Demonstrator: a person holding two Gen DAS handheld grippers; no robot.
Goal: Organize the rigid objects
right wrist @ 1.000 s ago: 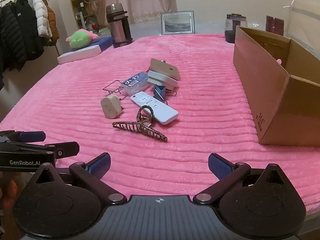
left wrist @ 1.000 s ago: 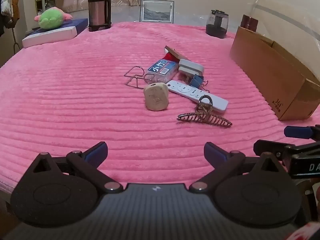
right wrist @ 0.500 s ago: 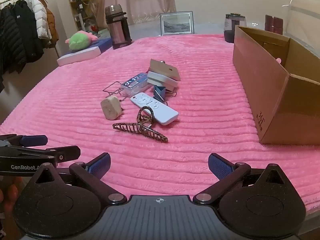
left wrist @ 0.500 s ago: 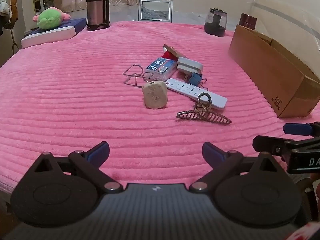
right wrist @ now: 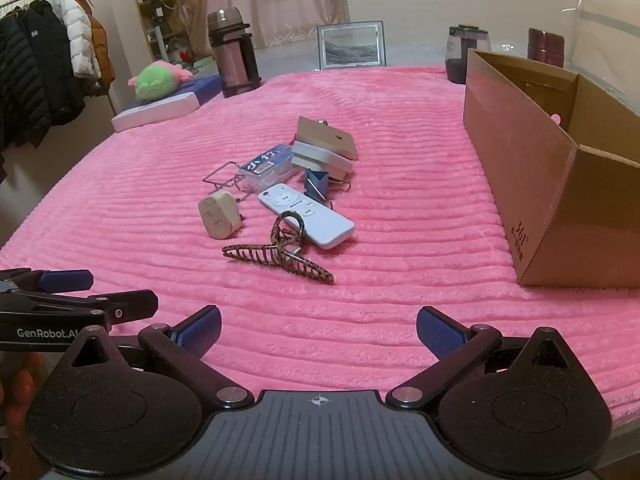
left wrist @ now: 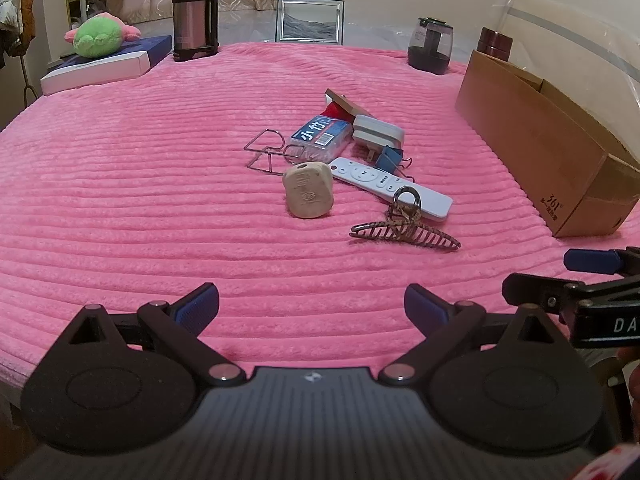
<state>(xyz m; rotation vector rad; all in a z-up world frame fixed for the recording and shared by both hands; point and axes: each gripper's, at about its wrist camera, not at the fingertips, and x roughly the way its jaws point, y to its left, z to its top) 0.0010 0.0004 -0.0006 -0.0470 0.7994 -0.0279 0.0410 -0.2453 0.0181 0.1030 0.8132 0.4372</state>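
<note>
A pile of small objects lies mid-blanket: a brown hair claw (left wrist: 404,230) (right wrist: 278,256), a white remote (left wrist: 390,188) (right wrist: 306,216), a beige plug (left wrist: 308,194) (right wrist: 219,215), a blue binder clip (right wrist: 316,184), a white charger (left wrist: 378,133), a clear blue-labelled box (left wrist: 322,138) and a wire hook (left wrist: 266,152). An open cardboard box (left wrist: 540,148) (right wrist: 560,168) stands to the right. My left gripper (left wrist: 312,306) is open and empty, near the blanket's front edge. My right gripper (right wrist: 318,330) is open and empty, beside it on the right.
A pink ribbed blanket (left wrist: 140,200) covers the table. At the back stand a thermos (left wrist: 195,12), a picture frame (left wrist: 310,20), a dark jar (left wrist: 430,44), a maroon cup (left wrist: 494,42), and a green plush (left wrist: 100,36) on a flat box. Coats (right wrist: 48,64) hang at far left.
Both grippers have drawn slightly back from the pile and stay open. Nothing on the blanket has moved.
</note>
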